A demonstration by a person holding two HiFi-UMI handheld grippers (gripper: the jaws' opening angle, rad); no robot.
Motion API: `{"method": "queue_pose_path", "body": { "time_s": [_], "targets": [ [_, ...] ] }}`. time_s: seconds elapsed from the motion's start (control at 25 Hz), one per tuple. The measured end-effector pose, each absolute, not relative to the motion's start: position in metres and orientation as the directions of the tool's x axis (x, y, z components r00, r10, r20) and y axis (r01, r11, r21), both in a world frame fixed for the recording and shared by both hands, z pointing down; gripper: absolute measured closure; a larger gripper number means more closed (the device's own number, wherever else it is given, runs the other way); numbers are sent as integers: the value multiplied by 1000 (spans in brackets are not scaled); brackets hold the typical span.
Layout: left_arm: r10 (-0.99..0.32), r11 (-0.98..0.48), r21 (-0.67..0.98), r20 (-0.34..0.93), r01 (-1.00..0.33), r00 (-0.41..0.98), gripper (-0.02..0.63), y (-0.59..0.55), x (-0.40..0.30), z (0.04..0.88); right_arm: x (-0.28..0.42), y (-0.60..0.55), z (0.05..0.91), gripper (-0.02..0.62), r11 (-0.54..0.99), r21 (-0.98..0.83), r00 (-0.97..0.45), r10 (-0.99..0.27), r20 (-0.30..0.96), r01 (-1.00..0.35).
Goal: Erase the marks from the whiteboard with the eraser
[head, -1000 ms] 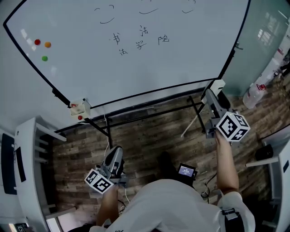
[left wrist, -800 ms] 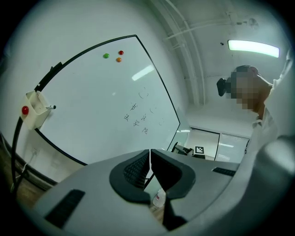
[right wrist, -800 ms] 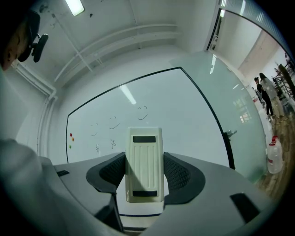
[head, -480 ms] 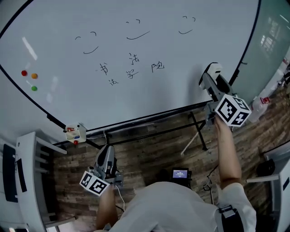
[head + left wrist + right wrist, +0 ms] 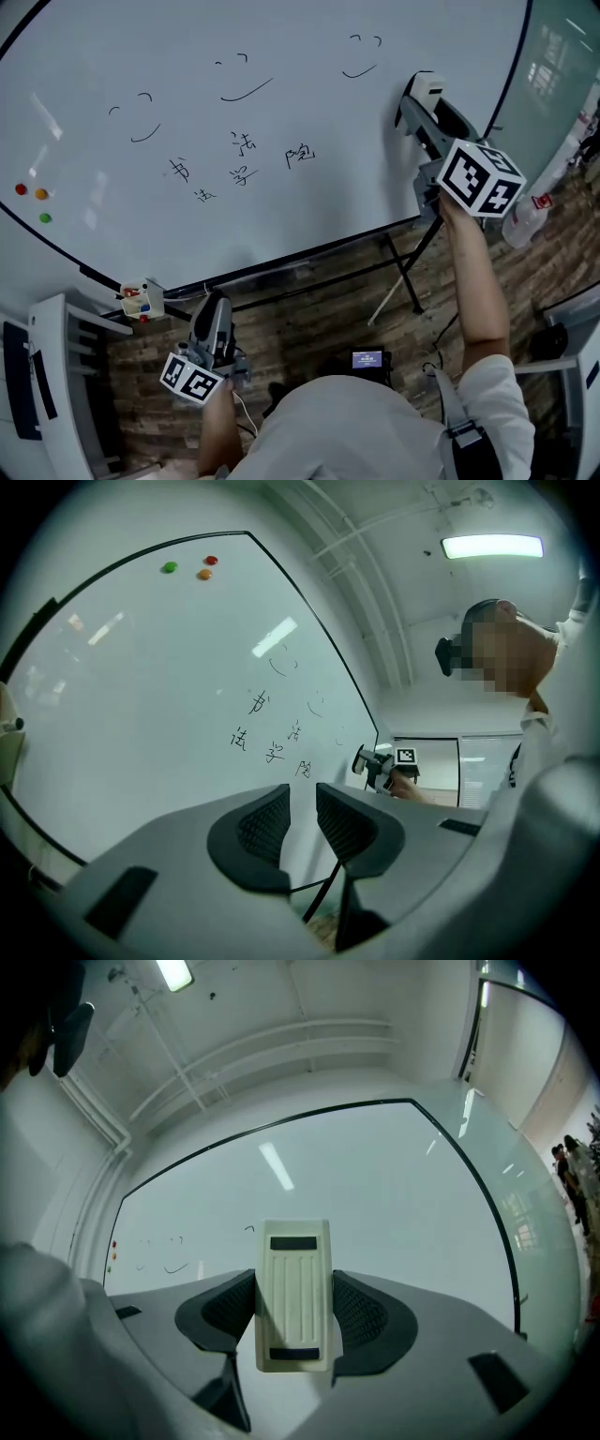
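Item 1. Left gripper [image 5: 213, 302], one, held low by my hip over the wood floor [image 5: 309, 309]. Released: in its own view the two ribbed pads [image 5: 263, 825] stand a narrow gap apart with nothing between them.

Item 2. Small lit screen [image 5: 367, 359], one, on the floor in front of me. Only the head view shows it.

Item 3. Right gripper [image 5: 419, 92], one, raised at arm's length to the board's right side. Clenched on the eraser.

Item 4. Eraser [image 5: 294, 1293], one, white. It is upright between the right jaws, its ribbed back with two dark slots turned to the camera. The head view shows only its pale end [image 5: 427, 84], right of the rightmost smile. No view tells me whether it touches the board.

Item 5. Whiteboard [image 5: 309, 220], one, black-edged, on a dark stand.

Item 6. Marks, all unwiped: three smiling faces [image 5: 246, 86], each two short arcs over a curve, and five written characters [image 5: 242, 174] below them.

Item 7. Magnets [image 5: 40, 194], three: red, orange, green, at the board's left.

Item 8. Small holder [image 5: 141, 300], one, at the board's lower left corner.

Item 9. Ceiling lamp [image 5: 491, 546], one, seen in the left gripper view, which also shows the right gripper far off past the board's right edge.
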State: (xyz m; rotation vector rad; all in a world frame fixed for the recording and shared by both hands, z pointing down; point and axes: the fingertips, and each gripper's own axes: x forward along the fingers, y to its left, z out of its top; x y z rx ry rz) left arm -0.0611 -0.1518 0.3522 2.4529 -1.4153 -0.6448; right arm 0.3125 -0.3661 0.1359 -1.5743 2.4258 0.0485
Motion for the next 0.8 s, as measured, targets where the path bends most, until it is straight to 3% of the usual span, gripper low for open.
{"method": "queue_pose_path", "body": {
  "time_s": [0.28, 0.48, 0.8],
  "targets": [
    [-825, -564, 396, -262, -724, 500, 529, -170, -64, 348, 324, -390, 79, 325, 300, -22, -285, -924, -255, -954],
    [-814, -580, 395, -248, -713, 525, 529, -176, -84, 345, 326, -420, 85, 325, 229, -41, -218, -957, -190, -972],
    [-812, -581, 407, -230, -705, 537, 529, -177, -115, 352, 325, -424, 83, 325, 169, -43, -159, -970, -185, -985]
  ]
}}
